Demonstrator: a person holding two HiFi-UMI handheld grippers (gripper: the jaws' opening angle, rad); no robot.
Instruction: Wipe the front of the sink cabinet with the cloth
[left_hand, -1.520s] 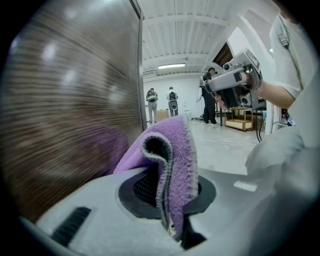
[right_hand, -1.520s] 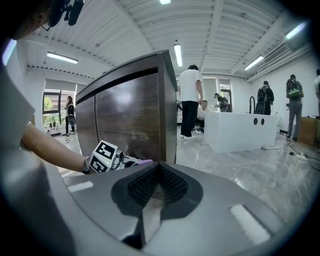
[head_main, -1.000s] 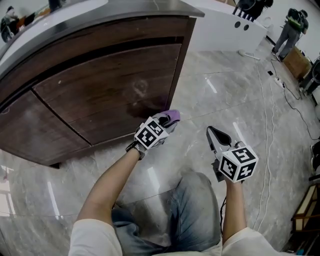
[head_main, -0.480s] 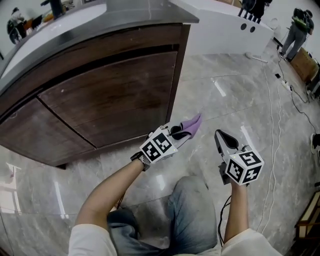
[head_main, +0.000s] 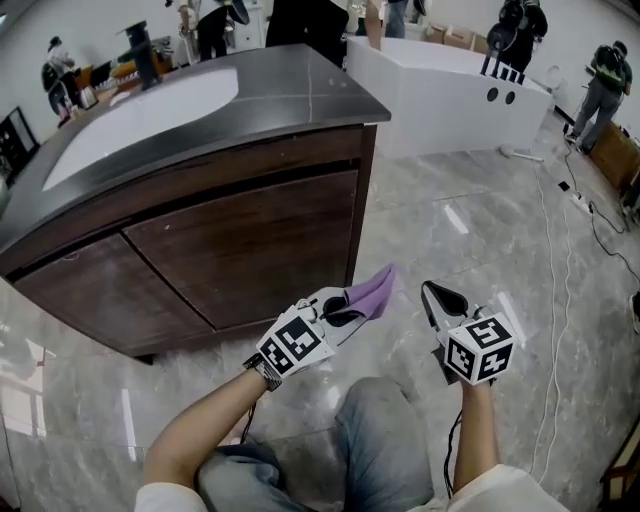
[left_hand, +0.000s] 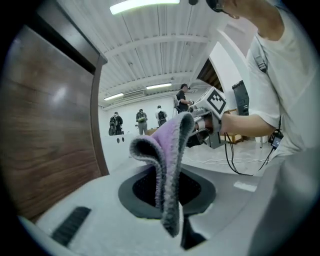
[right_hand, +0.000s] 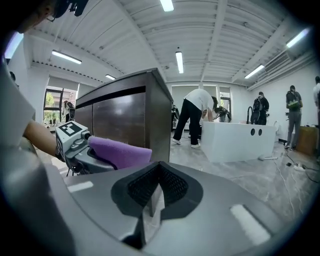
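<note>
The sink cabinet (head_main: 240, 250) has dark wood doors under a dark top with a white basin (head_main: 140, 115). My left gripper (head_main: 345, 308) is shut on a purple cloth (head_main: 372, 290), which sticks up and out past the jaws. It hovers over the floor, a short way off the cabinet's right front corner and not touching the wood. In the left gripper view the folded cloth (left_hand: 167, 155) stands between the jaws, with the cabinet side (left_hand: 45, 140) at the left. My right gripper (head_main: 434, 292) is shut and empty, beside the left one. It sees the cloth (right_hand: 120, 152) and the cabinet (right_hand: 125, 117).
Grey marble floor (head_main: 440, 200) spreads right of the cabinet. A white counter (head_main: 450, 80) stands behind, with cables (head_main: 545, 250) on the floor at right. A faucet (head_main: 145, 45) and small items sit on the countertop. Several people stand in the background. My knee (head_main: 385, 440) is below the grippers.
The left gripper has drawn the cloth back from the lower cabinet door, out past its right corner. The head view has pulled back and now shows the countertop and basin. The right gripper barely moved.
</note>
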